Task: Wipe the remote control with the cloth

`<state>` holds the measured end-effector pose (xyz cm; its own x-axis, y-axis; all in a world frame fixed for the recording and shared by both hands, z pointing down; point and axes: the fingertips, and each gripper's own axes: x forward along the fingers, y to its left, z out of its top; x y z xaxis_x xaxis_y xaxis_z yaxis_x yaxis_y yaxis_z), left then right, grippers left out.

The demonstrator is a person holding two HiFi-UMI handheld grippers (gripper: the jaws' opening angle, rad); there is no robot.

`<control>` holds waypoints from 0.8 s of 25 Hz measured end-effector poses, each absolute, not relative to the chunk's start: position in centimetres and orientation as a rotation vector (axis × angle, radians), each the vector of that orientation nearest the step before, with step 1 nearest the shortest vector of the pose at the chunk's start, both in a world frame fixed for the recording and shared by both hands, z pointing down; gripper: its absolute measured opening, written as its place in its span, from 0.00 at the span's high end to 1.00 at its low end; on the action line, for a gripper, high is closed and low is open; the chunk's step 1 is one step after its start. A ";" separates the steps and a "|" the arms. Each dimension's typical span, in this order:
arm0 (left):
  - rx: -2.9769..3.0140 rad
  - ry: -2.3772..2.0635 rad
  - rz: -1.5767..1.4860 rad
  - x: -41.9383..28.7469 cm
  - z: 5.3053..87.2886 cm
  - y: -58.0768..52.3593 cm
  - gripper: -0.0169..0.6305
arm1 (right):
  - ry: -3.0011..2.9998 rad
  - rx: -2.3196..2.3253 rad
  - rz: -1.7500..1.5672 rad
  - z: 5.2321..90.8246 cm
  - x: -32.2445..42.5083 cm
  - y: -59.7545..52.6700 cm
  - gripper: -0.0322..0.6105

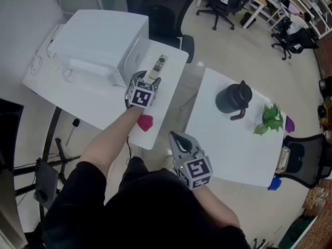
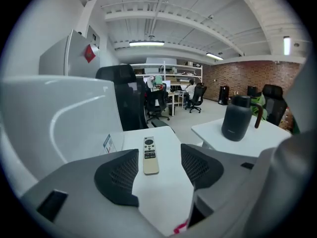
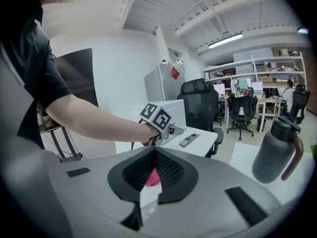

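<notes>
The slim pale remote control (image 1: 159,66) lies on the left white table (image 1: 104,108), beside a white box. My left gripper (image 1: 149,79) hovers just short of its near end, open, with nothing between the jaws; in the left gripper view the remote (image 2: 150,155) lies just ahead of the dark pads (image 2: 119,175). A pink cloth (image 1: 145,122) lies near the table's front edge, behind the left gripper. My right gripper (image 1: 173,136) is shut and empty, off the table's corner, to the right of the cloth (image 3: 151,178).
A large white box (image 1: 101,45) fills the left table's back. The right table (image 1: 233,149) carries a black jug (image 1: 233,98), a green plant sprig (image 1: 270,119) and a purple thing (image 1: 289,123). Office chairs stand beyond both tables.
</notes>
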<state>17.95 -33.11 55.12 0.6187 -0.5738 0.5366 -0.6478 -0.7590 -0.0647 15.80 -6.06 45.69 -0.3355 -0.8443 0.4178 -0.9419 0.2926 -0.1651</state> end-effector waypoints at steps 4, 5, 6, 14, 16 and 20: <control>2.647 -1.018 0.914 19.8 59.2 -36.3 0.55 | -2.256 1.675 0.618 46.7 16.2 -7.3 0.93; 2.633 -1.011 0.941 20.3 60.2 -36.8 0.55 | -2.241 1.682 0.634 47.0 16.3 -7.4 0.93; 2.615 -0.999 0.964 20.7 61.2 -37.2 0.55 | -2.225 1.691 0.648 47.1 16.4 -7.6 0.93; 2.455 -0.983 1.070 21.4 67.5 -39.2 0.55 | -2.193 1.706 0.689 48.7 17.5 -8.5 0.93; 2.442 -0.988 1.073 21.6 68.1 -39.3 0.55 | -2.188 1.707 0.701 49.1 17.7 -8.5 0.93; 2.437 -1.011 1.071 21.8 68.2 -39.6 0.56 | -2.188 1.710 0.714 49.3 18.1 -8.4 0.93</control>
<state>21.76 -39.63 68.25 0.4762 -0.4856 0.7331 -0.7039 -0.7101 -0.0131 18.12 -8.41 49.27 -0.2642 -0.8259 0.4982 -0.9607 0.1799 -0.2112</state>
